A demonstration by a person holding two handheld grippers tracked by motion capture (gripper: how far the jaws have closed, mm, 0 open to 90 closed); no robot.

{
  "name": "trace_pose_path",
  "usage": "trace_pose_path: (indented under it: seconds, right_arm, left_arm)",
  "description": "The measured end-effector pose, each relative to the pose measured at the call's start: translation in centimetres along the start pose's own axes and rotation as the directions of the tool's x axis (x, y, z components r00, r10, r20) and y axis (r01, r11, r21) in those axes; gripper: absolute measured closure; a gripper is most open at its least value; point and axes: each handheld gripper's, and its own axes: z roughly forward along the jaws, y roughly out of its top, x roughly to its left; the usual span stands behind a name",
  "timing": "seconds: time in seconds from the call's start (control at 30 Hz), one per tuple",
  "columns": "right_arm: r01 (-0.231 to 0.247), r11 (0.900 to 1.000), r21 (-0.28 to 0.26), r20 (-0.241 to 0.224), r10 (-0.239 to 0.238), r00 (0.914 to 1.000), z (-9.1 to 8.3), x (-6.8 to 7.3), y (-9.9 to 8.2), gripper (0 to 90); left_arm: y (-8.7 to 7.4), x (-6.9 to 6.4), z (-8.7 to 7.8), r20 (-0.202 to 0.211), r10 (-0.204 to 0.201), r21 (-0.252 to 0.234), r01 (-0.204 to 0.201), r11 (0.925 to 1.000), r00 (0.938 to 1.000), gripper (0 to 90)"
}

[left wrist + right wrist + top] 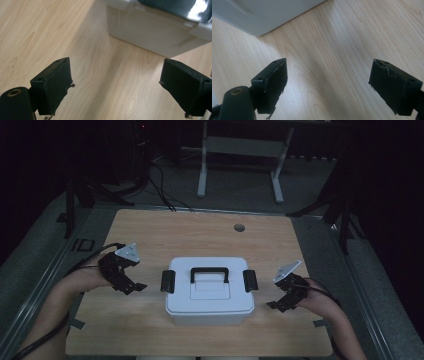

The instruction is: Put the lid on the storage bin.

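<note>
White lidded box (209, 292), fitted with a black handle (209, 272) and black side latches (168, 281), is set near the tabletop's (150, 230) front edge, flanked by the left gripper (131, 286) and right gripper (278, 305), both held with jaws apart, empty.

Table (150, 235): pale wood-grain top, smooth, matt. Box (209, 306) at frame centre: white plastic, smooth; latch (175, 7) glossy black. Gripper pads (275, 85): matt black, frayed edges.
</note>
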Motion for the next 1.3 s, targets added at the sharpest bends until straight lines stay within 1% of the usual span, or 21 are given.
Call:
trace_pose_path:
  seconds: [0.07,0.13,0.2,0.3,0.47,0.53,0.6,0.63,0.7,0.73,0.77,0.83,0.87,0.97,1.1,1.17,1.23,1.3]
  right_arm:
    - [-0.007,1.0000,-0.004,0.001,0.007,1.0000,0.1,-0.1,-0.2,14.6]
    - [-0.013,0.9999,-0.006,-0.001,0.013,0.9999,0.2,-0.1,-0.3,14.5]
    - [-0.020,0.9998,-0.009,0.000,0.020,0.9998,0.2,-0.1,-0.5,14.5]
    - [-0.027,0.9995,-0.019,-0.001,0.027,0.9996,0.3,-0.1,-0.7,14.5]
    - [-0.038,0.9991,-0.021,-0.003,0.038,0.9993,0.7,-0.1,-1.0,14.5]
    - [-0.039,0.9989,-0.027,-0.004,0.039,0.9992,0.8,0.0,-1.1,14.6]
    - [-0.043,0.9985,-0.034,-0.008,0.043,0.9990,0.8,0.0,-1.3,14.6]
    - [-0.043,0.9985,-0.034,-0.008,0.043,0.9990,0.8,0.0,-1.3,14.6]
    - [-0.051,0.9980,-0.037,-0.007,0.051,0.9987,0.9,0.0,-1.5,14.5]
    - [-0.049,0.9980,-0.039,-0.007,0.049,0.9988,0.9,0.0,-1.6,14.6]
    - [-0.054,0.9976,-0.042,-0.006,0.054,0.9985,0.9,-0.1,-1.7,14.5]
    - [-0.057,0.9973,-0.045,-0.006,0.057,0.9983,0.9,-0.1,-1.7,14.5]
    - [-0.064,0.9970,-0.043,-0.003,0.064,0.9980,1.0,-0.1,-1.9,14.5]
    - [-0.075,0.9961,-0.047,0.001,0.075,0.9972,1.1,-0.1,-2.1,14.5]
    - [-0.087,0.9949,-0.051,0.001,0.087,0.9962,1.3,-0.1,-2.4,14.5]
    - [-0.095,0.9940,-0.055,-0.007,0.095,0.9955,1.6,-0.1,-2.8,14.5]
    - [-0.106,0.9928,-0.056,-0.009,0.106,0.9944,1.8,-0.1,-3.0,14.5]
    - [-0.118,0.9906,-0.069,-0.011,0.118,0.9930,2.0,-0.1,-3.2,14.5]
  left_arm:
    - [-0.7,0.0,0.1,-0.004,-0.006,0.004,0.006,1.0000,1.0000,10.2]
    - [-1.3,0.0,0.2,-0.002,-0.022,0.000,0.022,0.9998,0.9998,10.2]
    - [-2.0,0.0,0.4,0.001,-0.039,-0.010,0.039,0.9992,0.9992,10.2]
    - [-3.0,-0.1,0.6,0.002,-0.054,-0.019,0.054,0.9983,0.9985,10.2]
    - [-4.3,-0.3,1.4,0.006,-0.066,-0.014,0.066,0.9977,0.9978,10.2]
    - [-4.7,-0.4,1.7,0.013,-0.067,-0.014,0.067,0.9977,0.9977,10.1]
    - [-5.2,-0.5,2.0,0.011,-0.075,-0.014,0.075,0.9971,0.9971,10.1]
    - [-5.2,-0.5,2.0,0.011,-0.075,-0.014,0.075,0.9971,0.9971,9.9]
    - [-6.0,-0.6,2.5,0.015,-0.093,-0.022,0.093,0.9954,0.9956,9.4]
    - [-6.0,-0.6,2.5,0.015,-0.093,-0.022,0.093,0.9954,0.9956,9.4]
    - [-6.5,-0.6,2.9,0.015,-0.096,-0.008,0.096,0.9954,0.9953,9.3]
    - [-6.5,-0.6,2.9,0.015,-0.096,-0.008,0.096,0.9954,0.9953,9.4]
    - [-7.3,-0.6,3.1,0.016,-0.114,-0.019,0.114,0.9933,0.9934,9.4]
    - [-7.9,-0.6,3.3,0.009,-0.131,-0.034,0.131,0.9908,0.9913,9.4]
    - [-8.5,-0.7,3.6,0.009,-0.138,-0.034,0.138,0.9899,0.9904,9.3]
    - [-9.1,-0.9,3.9,0.006,-0.142,-0.022,0.142,0.9897,0.9899,9.3]
    - [-9.5,-0.9,4.0,0.008,-0.150,-0.026,0.150,0.9884,0.9887,9.3]
    - [-9.8,-1.0,4.2,-0.002,-0.148,-0.023,0.148,0.9887,0.9890,9.3]
